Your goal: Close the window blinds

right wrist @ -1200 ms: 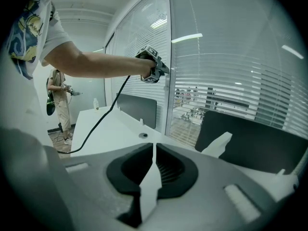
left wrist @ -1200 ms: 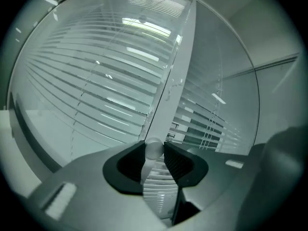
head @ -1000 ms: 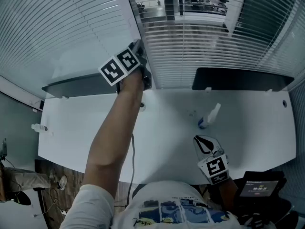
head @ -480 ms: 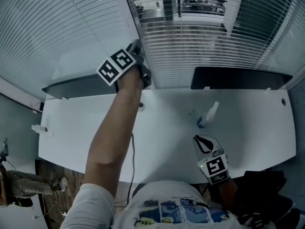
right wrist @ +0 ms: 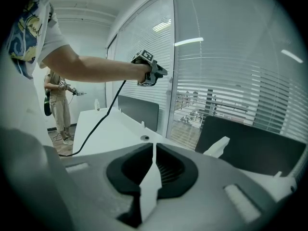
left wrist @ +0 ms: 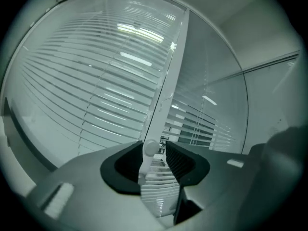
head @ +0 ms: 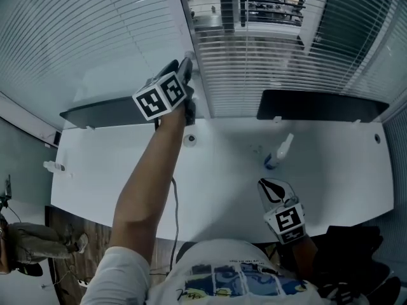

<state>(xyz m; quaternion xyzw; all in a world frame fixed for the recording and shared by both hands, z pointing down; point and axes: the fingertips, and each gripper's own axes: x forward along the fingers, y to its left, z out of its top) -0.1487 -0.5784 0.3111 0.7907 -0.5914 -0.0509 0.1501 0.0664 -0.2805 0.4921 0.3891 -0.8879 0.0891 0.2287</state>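
Observation:
The window blinds (head: pixel 254 62) sit behind glass; the left blinds (head: pixel 89 37) have flat slats, while the middle ones let an outside scene show through. My left gripper (head: pixel 186 70) is raised to the white window post (head: pixel 184 24). A small white knob (left wrist: pixel 150 148) on that post (left wrist: pixel 168 81) stands between its jaws, which are opening; it lies against the left pad with a gap to the right pad. My right gripper (head: pixel 273 186) hangs low over the table's near edge, its jaws (right wrist: pixel 154 150) shut on nothing.
A white table (head: pixel 216 189) runs under the window, with dark panels (head: pixel 321 105) at its back edge. On it stand a spray bottle (head: pixel 280 152) and a round cable grommet (head: pixel 189 140). A cable (head: pixel 175 215) hangs from my left arm. A person (right wrist: pixel 57 105) stands at the far left.
My left gripper has shifted slightly up and right along the window post, and its marker cube has turned. The right gripper has stayed in place.

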